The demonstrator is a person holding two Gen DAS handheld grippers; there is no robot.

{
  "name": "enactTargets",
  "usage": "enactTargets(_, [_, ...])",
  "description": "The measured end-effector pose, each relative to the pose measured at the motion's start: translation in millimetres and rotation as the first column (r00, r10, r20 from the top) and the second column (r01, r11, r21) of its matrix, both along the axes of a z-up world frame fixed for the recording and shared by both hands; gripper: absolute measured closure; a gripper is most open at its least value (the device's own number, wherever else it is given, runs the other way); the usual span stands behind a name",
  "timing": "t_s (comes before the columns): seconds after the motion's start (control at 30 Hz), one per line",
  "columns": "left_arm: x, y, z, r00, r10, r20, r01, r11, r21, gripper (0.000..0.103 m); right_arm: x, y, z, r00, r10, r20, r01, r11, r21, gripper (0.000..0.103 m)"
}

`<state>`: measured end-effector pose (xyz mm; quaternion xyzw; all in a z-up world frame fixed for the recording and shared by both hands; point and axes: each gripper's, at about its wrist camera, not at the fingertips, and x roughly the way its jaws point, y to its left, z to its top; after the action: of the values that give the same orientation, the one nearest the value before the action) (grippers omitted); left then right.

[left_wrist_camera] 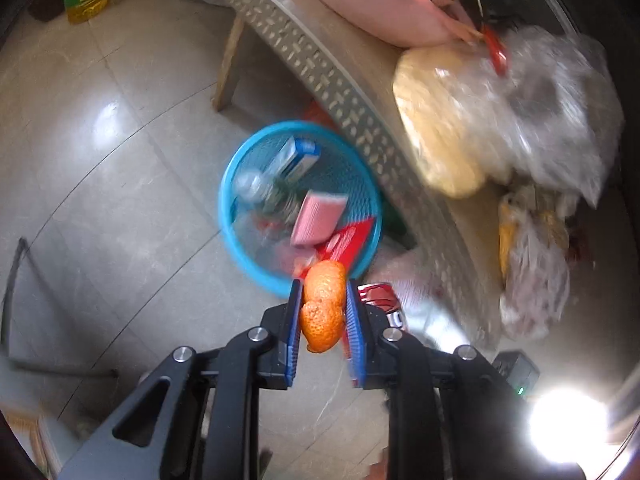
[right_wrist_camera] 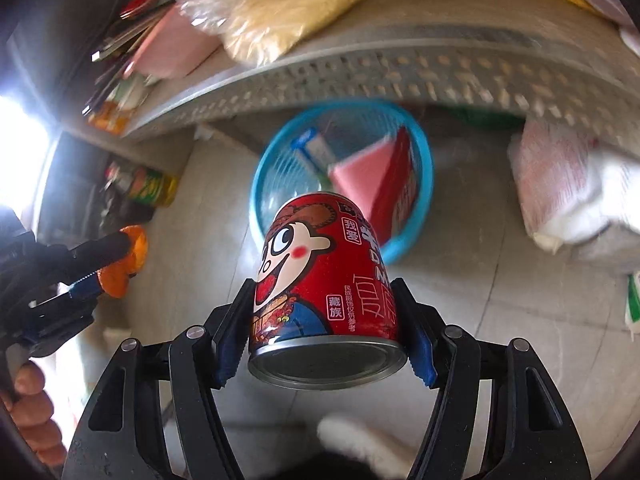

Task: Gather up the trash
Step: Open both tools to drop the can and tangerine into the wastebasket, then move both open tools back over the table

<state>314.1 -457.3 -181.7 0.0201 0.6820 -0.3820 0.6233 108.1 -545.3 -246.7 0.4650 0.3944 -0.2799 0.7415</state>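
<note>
A piece of orange peel (left_wrist_camera: 323, 304), dimpled and curled, is pinched between the blue fingers (left_wrist_camera: 293, 320). A red can (right_wrist_camera: 326, 292) printed with a cartoon face is clamped sideways between the other fingers (right_wrist_camera: 420, 348), its silver base turned toward the camera. Beyond both fingertips a blue mesh basket (left_wrist_camera: 244, 152) is seen on the floor, holding boxes and wrappers.

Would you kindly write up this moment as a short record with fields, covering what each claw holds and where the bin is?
left claw: shut on orange peel
right claw: shut on red can, cartoon face on its side, its end toward the camera
bin: blue basket on the tiled floor, beside the table
bin contents: pink box, blue-and-white box, red packet, clear bottle
table top: clear plastic bags, pink basin
status: both items held above the floor, near the basket, not yet dropped in
</note>
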Motion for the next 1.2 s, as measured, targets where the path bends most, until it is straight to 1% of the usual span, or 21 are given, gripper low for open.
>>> enactTargets(0.03, [4.6, -5.6, -6.5, 1.000, 0.012, -0.017, -0.013, 1.000, -0.017, 0.079, 8.0, -4.0, -5.0, 1.000, -0.030, 0.002, 0.030, 0.999, -0.027, 0.039])
enactTargets(0.07, [8.6, -11.2, -14.2, 0.999, 0.020, -0.035, -0.021, 0.999, -0.033, 0.074, 14.9, -7.7, -10.7, 0.999, -0.053, 0.011, 0.054, 0.996, -0.068, 0.039])
enactTargets(0.1, [12.2, -15.7, -21.8, 0.999, 0.029, -0.045, -0.030, 0.999, -0.033, 0.056, 22.9, -10.3, -18.1, 0.998, -0.067, 0.014, 0.068, 0.992, -0.108, 0.038])
enactTargets(0.13, [15.7, -19.6, -29.5, 0.998, 0.052, -0.043, -0.053, 0.998, -0.020, 0.047, 29.2, -12.1, -26.3, 0.996, -0.085, -0.002, 0.084, 0.986, -0.146, 0.033])
enactTargets(0.2, [18.6, -20.1, -39.4, 0.994, 0.089, -0.057, -0.091, 0.996, -0.021, 0.046, 36.8, -12.8, -41.8, 0.994, -0.100, -0.041, 0.091, 0.977, -0.193, 0.032])
enactTargets(0.23, [18.7, -19.8, -42.3, 0.993, 0.095, -0.074, -0.097, 0.995, -0.020, 0.045, 36.8, -12.3, -47.2, 0.993, -0.102, -0.061, 0.088, 0.976, -0.198, 0.032])
enactTargets(0.27, [18.7, -18.3, -44.0, 0.991, 0.095, -0.089, -0.097, 0.995, -0.019, 0.044, 33.2, -11.3, -49.7, 0.992, -0.108, -0.064, 0.093, 0.976, -0.198, 0.032])
enactTargets(0.3, [18.4, -16.5, -43.7, 0.991, 0.089, -0.097, -0.092, 0.996, -0.021, 0.044, 27.2, -9.0, -49.4, 0.992, -0.114, -0.059, 0.100, 0.974, -0.205, 0.032])
enactTargets(0.4, [19.4, -10.0, -33.1, 0.994, 0.082, -0.071, -0.085, 0.996, -0.040, 0.044, 11.4, -2.8, -44.5, 0.991, -0.119, -0.067, 0.099, 0.964, -0.247, 0.032])
enactTargets(0.5, [20.7, 1.4, -18.2, 0.993, 0.096, -0.063, -0.100, 0.992, -0.070, 0.043, -8.8, 1.7, -37.2, 0.990, -0.126, -0.064, 0.104, 0.956, -0.273, 0.032])
enactTargets(0.57, [18.3, 8.3, -6.8, 0.994, 0.095, -0.048, -0.098, 0.993, -0.072, 0.043, -15.2, -2.4, -35.1, 0.988, -0.135, -0.069, 0.111, 0.952, -0.285, 0.032])
enactTargets(0.67, [10.3, 21.3, 14.0, 0.998, 0.069, -0.013, -0.069, 0.996, -0.064, 0.043, -34.1, 5.1, -27.3, 0.988, -0.135, -0.069, 0.109, 0.949, -0.295, 0.032])
enactTargets(0.8, [-4.5, 50.0, 47.2, 0.999, 0.029, 0.018, -0.027, 0.997, -0.076, 0.039, -57.7, 30.1, -15.8, 0.993, -0.064, -0.096, 0.029, 0.944, -0.327, 0.032])
enactTargets(0.93, [-19.9, 95.7, 85.9, 0.997, 0.027, 0.078, -0.019, 0.995, -0.103, 0.034, -72.1, 58.3, 0.1, 0.991, 0.031, -0.128, -0.076, 0.928, -0.366, 0.032])
enactTargets(0.97, [-23.4, 109.4, 97.0, 0.995, 0.034, 0.093, -0.023, 0.993, -0.118, 0.033, -75.0, 65.5, 5.5, 0.989, 0.056, -0.136, -0.103, 0.921, -0.375, 0.031])
enactTargets(1.03, [-30.8, 139.5, 118.6, 0.990, 0.067, 0.127, -0.045, 0.984, -0.173, 0.026, -78.7, 75.8, 16.6, 0.986, 0.094, -0.140, -0.142, 0.910, -0.389, 0.029])
enactTargets(1.13, [-45.1, 190.2, 147.9, 0.972, 0.133, 0.196, -0.081, 0.964, -0.253, 0.018, -76.7, 91.1, 39.4, 0.979, 0.155, -0.131, -0.197, 0.887, -0.418, 0.023])
enactTargets(1.2, [-56.7, 223.2, 160.6, 0.954, 0.173, 0.243, -0.103, 0.956, -0.274, 0.017, -74.9, 97.8, 60.4, 0.976, 0.191, -0.107, -0.219, 0.870, -0.441, 0.020])
